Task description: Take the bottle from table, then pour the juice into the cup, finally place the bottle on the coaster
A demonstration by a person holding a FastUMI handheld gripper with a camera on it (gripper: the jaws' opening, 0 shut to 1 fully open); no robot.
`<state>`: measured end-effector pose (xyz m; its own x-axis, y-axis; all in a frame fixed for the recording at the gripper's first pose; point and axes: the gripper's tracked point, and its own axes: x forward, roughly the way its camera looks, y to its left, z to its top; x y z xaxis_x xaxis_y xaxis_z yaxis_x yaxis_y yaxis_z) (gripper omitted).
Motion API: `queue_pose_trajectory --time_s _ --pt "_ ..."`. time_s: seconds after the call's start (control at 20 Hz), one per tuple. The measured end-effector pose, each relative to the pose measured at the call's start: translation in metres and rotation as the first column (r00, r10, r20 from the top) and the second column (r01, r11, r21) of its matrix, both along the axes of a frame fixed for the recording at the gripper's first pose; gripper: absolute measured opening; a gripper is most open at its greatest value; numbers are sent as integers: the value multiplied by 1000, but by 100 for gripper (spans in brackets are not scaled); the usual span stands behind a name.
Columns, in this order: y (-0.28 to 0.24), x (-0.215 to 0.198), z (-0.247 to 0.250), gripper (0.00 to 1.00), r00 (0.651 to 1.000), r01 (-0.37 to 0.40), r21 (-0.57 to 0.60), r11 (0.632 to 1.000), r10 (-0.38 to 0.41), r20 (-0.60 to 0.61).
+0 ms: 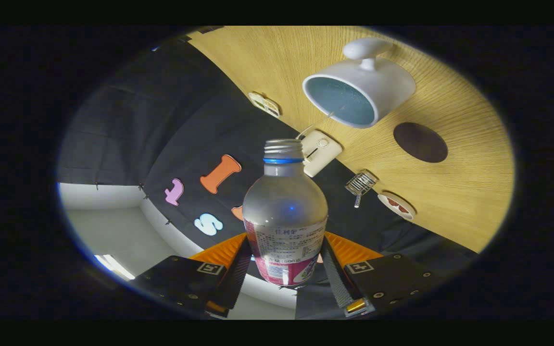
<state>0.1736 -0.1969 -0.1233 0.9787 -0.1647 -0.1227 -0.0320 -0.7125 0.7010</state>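
My gripper [284, 262] is shut on a clear plastic bottle [285, 211] with a pink and white label. Both fingers press on its lower body. The bottle has no cap; its threaded neck with a blue ring [283, 150] points forward. The whole view is rolled steeply, so the wooden table [455, 192] appears tilted. Beyond the bottle's mouth lies a white cup [361, 89] with a pale blue inside and a handle, its opening facing me. A dark round coaster [420, 142] lies on the table beside the cup.
Along the table's far edge sit a small white device [320, 151], a little wire rack [361, 182], a small plate with red shapes [396, 205] and another small card [264, 104]. The black cloth wall stands behind them.
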Motion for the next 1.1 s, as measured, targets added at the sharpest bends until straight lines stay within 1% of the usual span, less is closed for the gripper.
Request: queue_pose_trajectory --time_s 0.2,0.3,0.5,0.6,0.75,0.8,0.85,0.9,0.95,1.05,1.1 --pt "2 -2 3 77 1000 -6 -5 1000 6 4" --pt "10 -7 -10 77 999 -37 -17 999 37 -23" --pt "10 -8 -35 77 997 -55 -43 998 53 -55" --pt "10 -10 -45 77 994 -78 -94 992 70 -84" --pt "12 -11 -70 77 981 -130 -226 966 91 -174" --pt "15 -14 -78 77 975 -156 -269 950 104 -198" --pt "16 -16 -80 77 972 -166 -313 935 101 -212" --pt "18 -16 -84 77 969 -183 -365 913 104 -224" --pt "20 -14 -87 77 964 -203 -423 883 105 -246" --pt "24 -4 -86 77 956 -245 -539 806 109 -272" --pt "26 -7 -85 77 952 -268 -601 753 112 -284"
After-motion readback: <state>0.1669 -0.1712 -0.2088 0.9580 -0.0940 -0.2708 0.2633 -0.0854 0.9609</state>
